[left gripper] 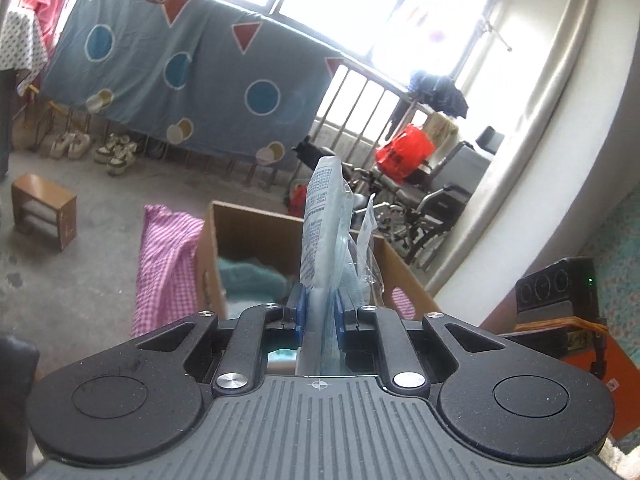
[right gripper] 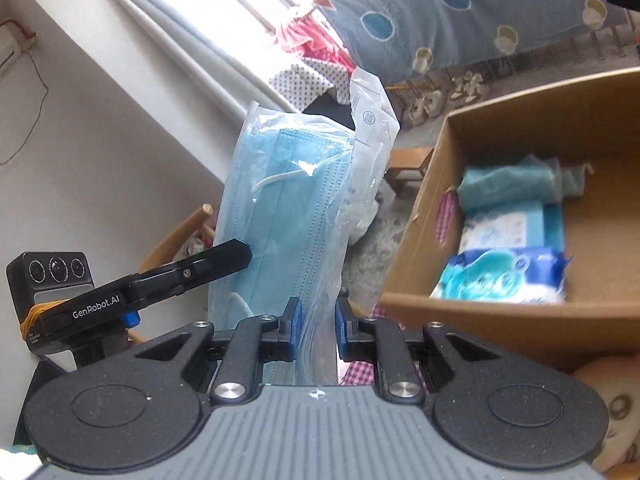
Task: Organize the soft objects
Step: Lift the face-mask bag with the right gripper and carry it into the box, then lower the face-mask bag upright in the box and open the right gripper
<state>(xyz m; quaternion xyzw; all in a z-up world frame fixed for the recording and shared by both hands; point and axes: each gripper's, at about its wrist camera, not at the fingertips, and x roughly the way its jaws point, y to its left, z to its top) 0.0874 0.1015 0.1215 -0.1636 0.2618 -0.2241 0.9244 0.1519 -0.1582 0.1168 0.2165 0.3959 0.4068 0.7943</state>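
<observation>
Both grippers pinch one clear plastic pack of light-blue pleated face masks (right gripper: 288, 208), held up in the air beside the box.

L gripper (left gripper: 319, 316): blue pads pressed tight on the pack's lower edge, pack seen edge-on, printed white backing facing left, standing up approx vertical between the fingers. R gripper (right gripper: 316, 322): blue pads closed on the pack's bottom w/ plastic squeezed between them; here the pack is seen flat-on, masks and a white ear loop visible through the film, torn white flap at top. In the right wrist view the L gripper's black finger comes in from the left and touches the pack's left edge.

Open brown cardboard box (right gripper: 424, 216) sits just right of the pack in the right wrist view and behind/below it in the left wrist view. Inside: a teal soft cloth (right gripper: 516, 180) at the back, a blue-and-white wet-wipe pack (right gripper: 504, 276) at the front, and another pale blue/white pack between them. Pink-and-white gingham cloth (left gripper: 168, 264) hangs over the box's left wall in the left wrist view.

Bkgd: large grey-blue sheet w/ blue circles and red triangles (left gripper: 180, 68) draped over a rail by the window, shoes on the floor under it, small wooden stool (left gripper: 42, 210) on the concrete floor, folded wheelchair (left gripper: 420, 208) w/ a red bag (left gripper: 404, 152) near the curtain.
</observation>
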